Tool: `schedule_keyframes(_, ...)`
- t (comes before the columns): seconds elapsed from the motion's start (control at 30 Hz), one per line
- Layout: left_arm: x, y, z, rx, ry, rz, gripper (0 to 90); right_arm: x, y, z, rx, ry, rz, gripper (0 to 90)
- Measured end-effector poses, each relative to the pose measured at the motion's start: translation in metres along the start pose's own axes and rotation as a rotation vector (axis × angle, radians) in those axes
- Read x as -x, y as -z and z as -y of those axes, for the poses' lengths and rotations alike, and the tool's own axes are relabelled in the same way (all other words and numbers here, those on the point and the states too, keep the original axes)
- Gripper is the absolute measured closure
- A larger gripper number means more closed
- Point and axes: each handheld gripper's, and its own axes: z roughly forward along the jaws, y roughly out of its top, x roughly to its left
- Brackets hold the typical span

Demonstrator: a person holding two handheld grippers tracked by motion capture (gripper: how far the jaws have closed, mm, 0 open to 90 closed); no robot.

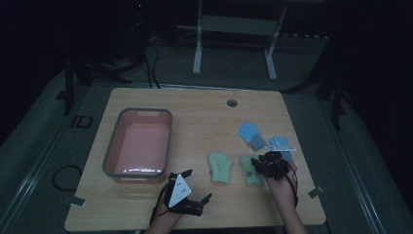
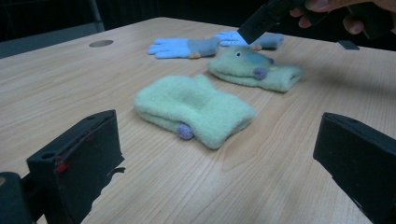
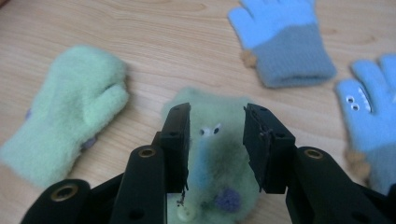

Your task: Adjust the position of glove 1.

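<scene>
Mitten [image 3: 219, 154] with eyes is lying flat under our right gripper [image 3: 217, 140], jaws parted astride it; our left gripper [image 1: 187, 187] is waiting open on the tabletop [image 1: 204, 122].

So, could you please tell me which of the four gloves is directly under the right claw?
The green mitten with googly eyes, lying between the plain-side-up green mitten and the two blue gloves.

- Face mitten [image 3: 212, 154] lies on the bench [image 3: 154, 28] below the right gripper's [image 3: 217, 140] parted jaws.
- Plain mitten [image 3: 70, 112] lies left of them.
- Two gloves [image 3: 285, 42] lie ahead and right.
</scene>
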Motion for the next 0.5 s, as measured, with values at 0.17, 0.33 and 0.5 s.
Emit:
schedule_keyframes(0.17,0.0,0.0,0.0,0.0,0.002,-0.002,1.0,0.006,0.001,0.002,-0.01,0.084,-0.038,61.6)
schedule_keyframes(0.33,0.0,0.0,0.0,0.002,0.003,-0.002,1.0,0.007,0.006,0.008,0.022,0.156,-0.082,61.5)
schedule_keyframes(0.5,0.0,0.0,0.0,0.003,0.003,-0.003,1.0,0.004,-0.001,0.014,0.034,0.12,-0.077,63.3)
